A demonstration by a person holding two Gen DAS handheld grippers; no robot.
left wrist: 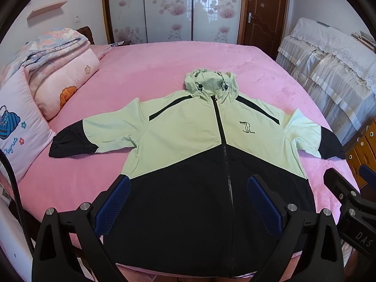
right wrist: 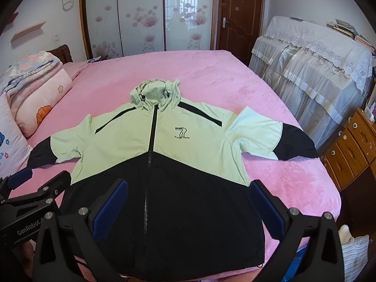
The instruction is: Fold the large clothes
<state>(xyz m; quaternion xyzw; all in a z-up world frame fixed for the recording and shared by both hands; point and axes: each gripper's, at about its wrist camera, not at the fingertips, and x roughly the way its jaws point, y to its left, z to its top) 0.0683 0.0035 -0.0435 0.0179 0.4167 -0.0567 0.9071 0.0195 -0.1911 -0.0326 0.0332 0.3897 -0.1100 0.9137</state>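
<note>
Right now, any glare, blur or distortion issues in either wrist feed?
Left wrist view: strong fisheye bowing and dark corner vignette, window glare on the wardrobe doors, jacket sharp. Right wrist view: same bowing and vignette, glare on the wardrobe doors, jacket logo readable, no motion blur.

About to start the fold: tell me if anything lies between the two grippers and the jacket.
Nothing visible does. The jacket lies flat on the pink bed, zipped. The left gripper and right gripper both hover open above its black hem, with only air between.
</note>
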